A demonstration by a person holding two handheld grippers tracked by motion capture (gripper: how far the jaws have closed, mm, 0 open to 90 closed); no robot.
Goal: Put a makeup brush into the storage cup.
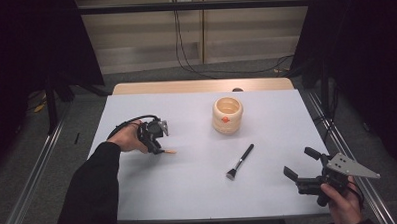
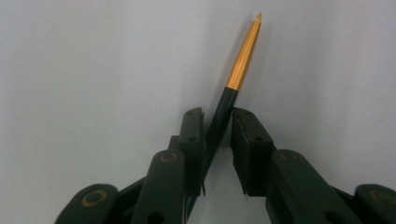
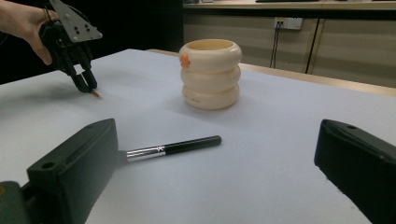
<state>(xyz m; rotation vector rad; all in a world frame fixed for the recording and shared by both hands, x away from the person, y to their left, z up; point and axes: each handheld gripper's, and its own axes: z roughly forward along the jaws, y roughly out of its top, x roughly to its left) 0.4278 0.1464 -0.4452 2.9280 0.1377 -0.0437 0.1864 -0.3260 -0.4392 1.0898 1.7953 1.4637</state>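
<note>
Now the left gripper [image 1: 158,143] clamps a thin brush [image 2: 236,79] low over the white table [image 1: 189,192], while the right gripper [image 1: 301,167] hangs open.

Seen from the left gripper view, the jaws pinch the brush's dark handle, and its gold ferrule and pale tip reach out past them; the tip seems to touch the tabletop, though that is hard to tell. At the near right edge, the right gripper's jaws stand wide apart, holding nothing. Between the grippers lies a black makeup brush [image 1: 240,162] flat on the table, and beyond it stands a cream ribbed holder [image 1: 227,115], well apart from both.
</note>
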